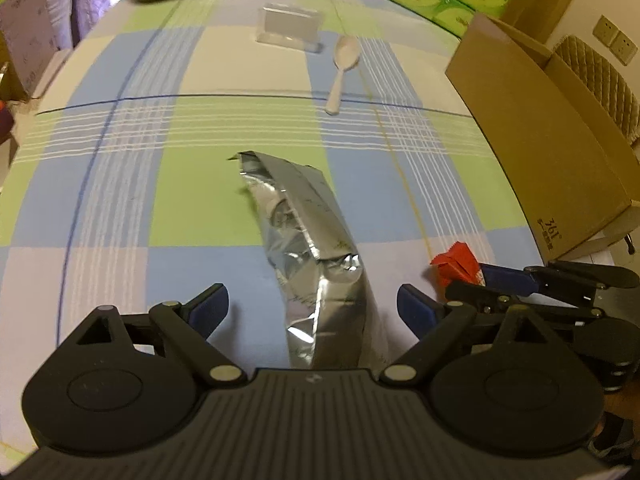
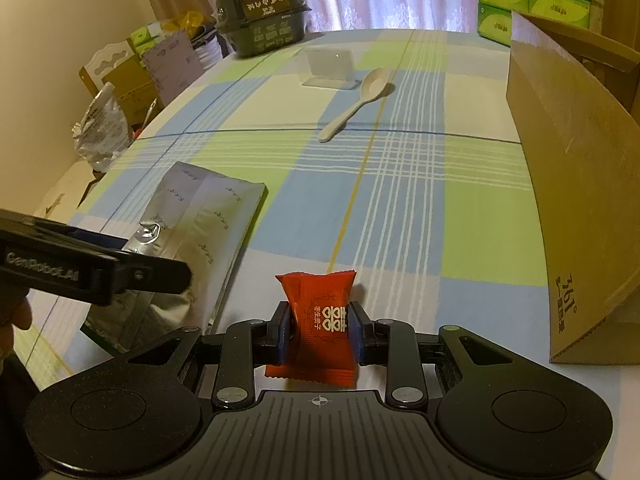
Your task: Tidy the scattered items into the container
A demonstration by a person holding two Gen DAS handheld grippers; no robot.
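Red candy [image 2: 320, 320] pinched by right claw [image 2: 320, 326]

Your left gripper [image 1: 312, 312] low and level, jaws spread wide, your right gripper [image 2: 320, 326] beside it, jaws clamped narrow.

On the bench [image 2: 400, 208], the foil pouch [image 2: 208, 216] lies left of the candy packet [image 2: 320, 320], the cardboard box [image 2: 568, 184] to the right. Farther back, the spoon [image 2: 360, 98] lies just right of the clear plastic box [image 2: 328, 66], the lidded container [image 2: 260, 20] behind them to the left.
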